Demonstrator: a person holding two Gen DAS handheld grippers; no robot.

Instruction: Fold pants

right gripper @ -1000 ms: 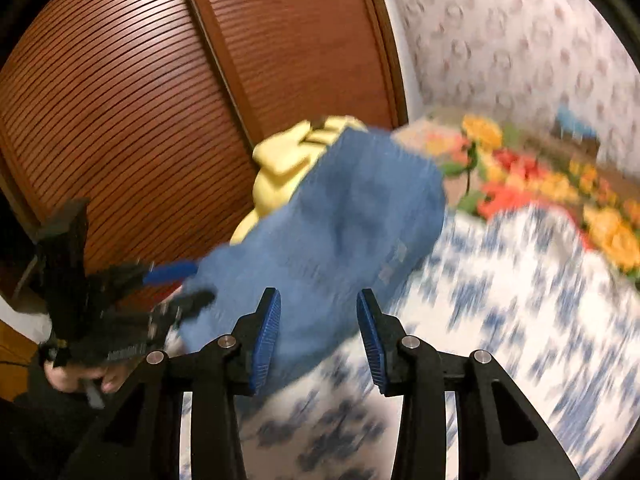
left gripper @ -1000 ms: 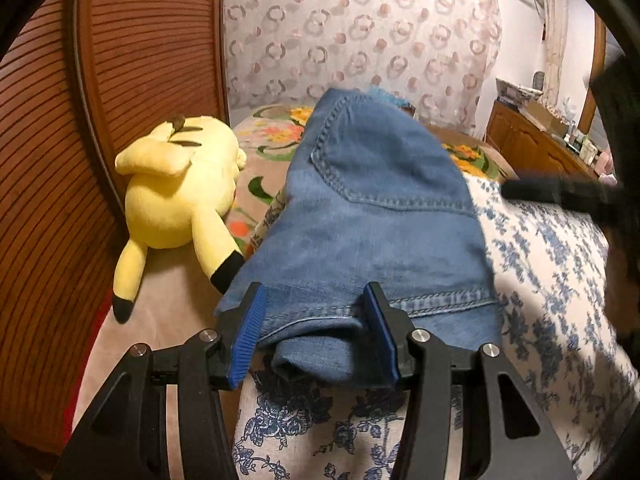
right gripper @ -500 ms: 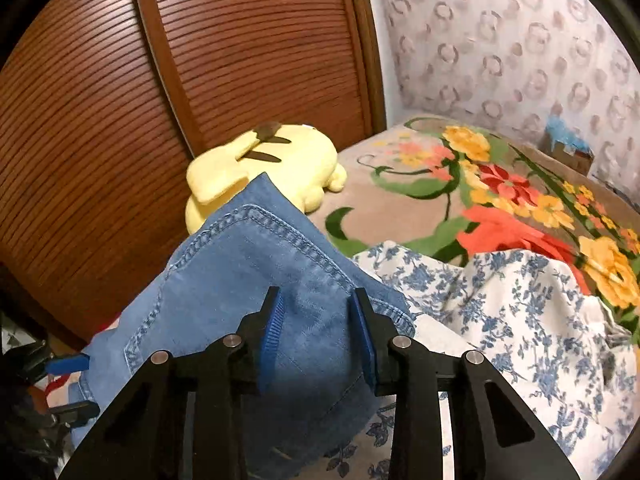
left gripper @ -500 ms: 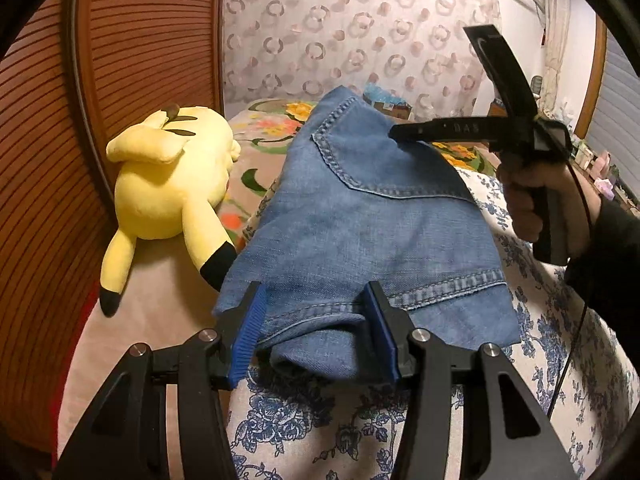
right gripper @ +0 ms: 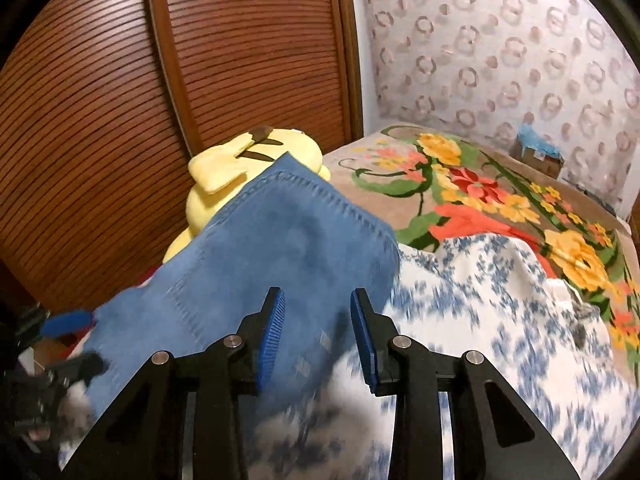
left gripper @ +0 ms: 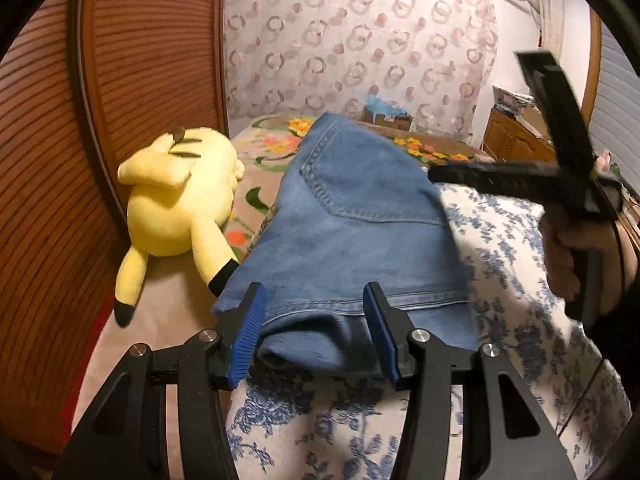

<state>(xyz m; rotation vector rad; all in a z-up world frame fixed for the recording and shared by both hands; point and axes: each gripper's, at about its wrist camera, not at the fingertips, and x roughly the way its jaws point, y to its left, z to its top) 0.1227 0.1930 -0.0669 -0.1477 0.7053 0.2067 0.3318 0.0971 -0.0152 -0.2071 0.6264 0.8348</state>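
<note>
The folded blue denim pants [left gripper: 352,232] lie on a white quilt with blue flowers [left gripper: 512,288]. My left gripper [left gripper: 316,336] is open, its blue pads either side of the pants' near folded edge, not pinching it. My right gripper [right gripper: 316,330] is open and empty, hovering over the right edge of the pants [right gripper: 280,264]. In the left wrist view the right gripper [left gripper: 560,176] is held in a hand at the right, above the quilt. The left gripper [right gripper: 60,344] shows at the lower left of the right wrist view.
A yellow plush toy [left gripper: 180,200] lies left of the pants, against the brown slatted wooden doors [left gripper: 52,160]. A flowered blanket [right gripper: 480,208] covers the bed beyond. A small cardboard box [right gripper: 540,158] stands by the curtain. A wooden cabinet [left gripper: 516,140] is at the far right.
My right gripper has pulled back from the pants' far corner toward the right and opened a little wider. The pants lie as before. My left gripper has not moved.
</note>
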